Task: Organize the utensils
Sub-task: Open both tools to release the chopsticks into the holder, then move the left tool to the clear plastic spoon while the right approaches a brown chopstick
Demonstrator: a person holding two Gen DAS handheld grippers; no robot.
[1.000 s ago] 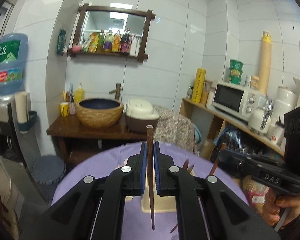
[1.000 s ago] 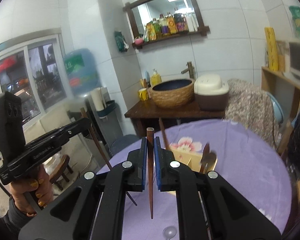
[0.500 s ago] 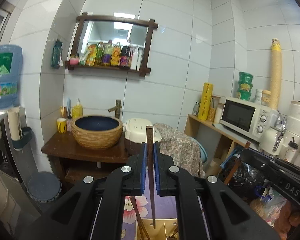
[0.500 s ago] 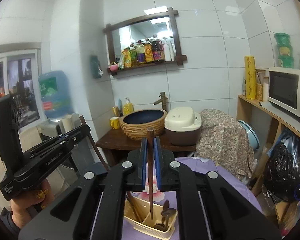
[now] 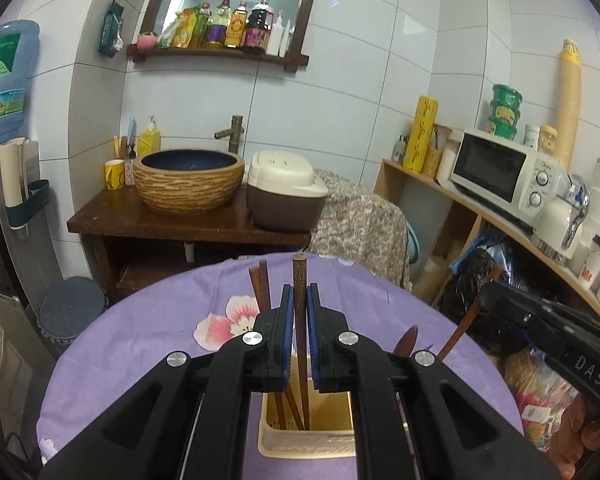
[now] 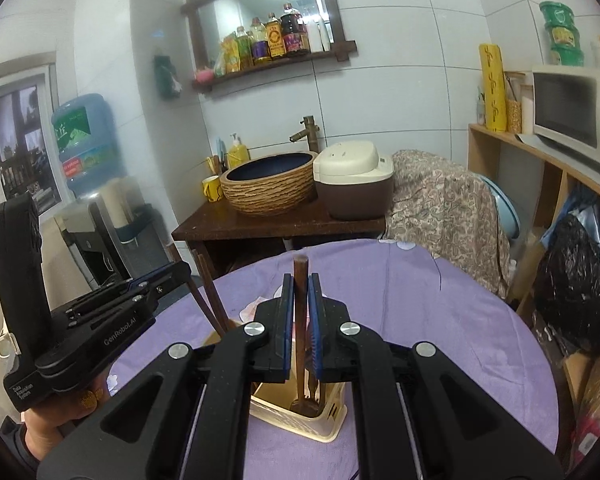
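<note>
**Both tongs over the holder**

The left tongs [image 5: 299,312] gripped a chopstick [image 5: 300,276] upright, tip inside the holder [image 5: 300,446]. The right tongs [image 6: 300,304] clenched a spoon [image 6: 300,280], bowl down in the holder [image 6: 300,426] mid-worktop [image 6: 440,320].

holder [image 5: 300,446] base hidden, bottle labels [image 5: 236,32] unreadable

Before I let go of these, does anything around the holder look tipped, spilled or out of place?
Nothing stands out. The beige holder sits upright on the purple tablecloth. The left tool and the right tool each grip a wooden utensil whose lower end reaches inside it. No spill shows.
</note>
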